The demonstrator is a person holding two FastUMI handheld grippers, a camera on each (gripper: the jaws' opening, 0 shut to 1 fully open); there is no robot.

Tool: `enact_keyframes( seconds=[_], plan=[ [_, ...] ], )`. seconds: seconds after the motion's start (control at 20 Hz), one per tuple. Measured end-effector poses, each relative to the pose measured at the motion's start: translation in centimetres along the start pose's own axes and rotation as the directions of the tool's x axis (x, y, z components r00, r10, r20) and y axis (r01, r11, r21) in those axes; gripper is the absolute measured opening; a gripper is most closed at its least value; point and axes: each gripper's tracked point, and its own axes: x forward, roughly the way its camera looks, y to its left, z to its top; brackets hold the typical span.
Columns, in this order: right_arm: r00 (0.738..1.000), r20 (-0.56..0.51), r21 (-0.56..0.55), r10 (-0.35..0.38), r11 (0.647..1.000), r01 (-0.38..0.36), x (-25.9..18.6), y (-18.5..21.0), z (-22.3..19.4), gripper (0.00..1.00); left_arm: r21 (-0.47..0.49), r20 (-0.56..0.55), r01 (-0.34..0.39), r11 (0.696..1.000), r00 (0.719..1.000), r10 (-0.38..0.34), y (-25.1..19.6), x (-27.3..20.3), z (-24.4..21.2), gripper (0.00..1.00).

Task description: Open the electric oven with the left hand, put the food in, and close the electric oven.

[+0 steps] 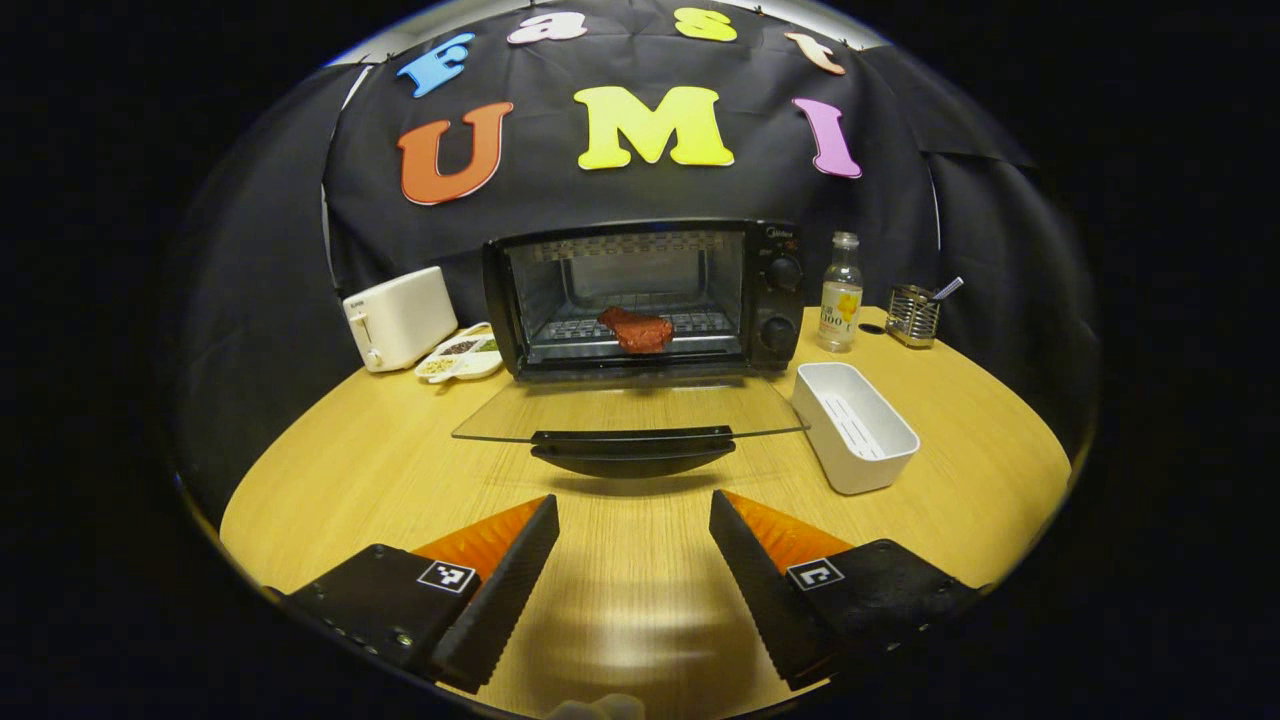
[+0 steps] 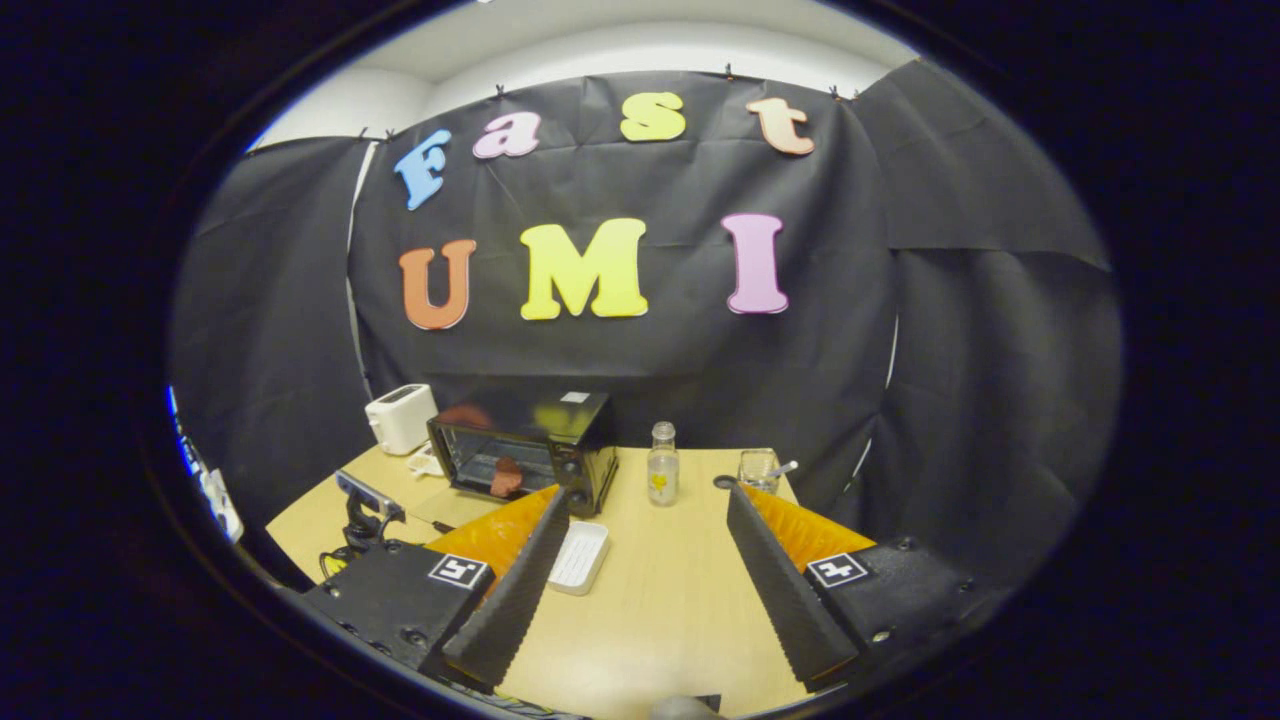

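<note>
Dim booth, overhead glare on table (image 1: 640, 620), fisheye-warped edges.

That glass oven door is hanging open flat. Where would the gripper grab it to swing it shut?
By the dark handle bar along the front edge of the oven door. It faces the open left gripper, so I would likely come straight in from the front with one finger above and one below, then lift.

Oven (image 1: 640, 298) stood at back of table (image 1: 380, 470), door (image 1: 630, 412) folded down flat toward camera, handle (image 1: 632, 440) at front edge. Food (image 1: 636, 329) lay on rack inside. Left gripper (image 1: 634, 525) hung low over table, short of handle, fingers wide apart, nothing between. Toaster (image 1: 400, 317) and dish (image 1: 462, 354) left of oven; bottle (image 1: 841, 292), holder (image 1: 913, 314) and tray (image 1: 855, 425) to right.
</note>
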Motion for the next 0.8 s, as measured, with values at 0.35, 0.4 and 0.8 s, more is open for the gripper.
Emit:
enact_keyframes(
  seconds=[0.35, 0.4, 0.8],
  plan=[
    [0.996, -0.001, 0.002, -0.092, 0.996, 0.092, -1.1, 0.7, 0.7, 1.00, 0.027, -0.020, 0.024, 0.999, 1.000, -0.023, 0.6, 4.2, -0.5, 0.98],
    [0.995, -0.005, 0.005, -0.099, 0.995, 0.099, -1.2, 0.8, 0.7, 1.00, 0.040, -0.029, 0.022, 0.999, 0.999, -0.021, 0.8, 4.4, -0.4, 0.97],
    [0.994, -0.009, 0.020, -0.113, 0.993, 0.113, -1.3, 0.9, 0.5, 1.00, 0.041, -0.040, 0.036, 0.999, 0.999, -0.034, 0.8, 4.5, 0.5, 0.97]
  ],
)
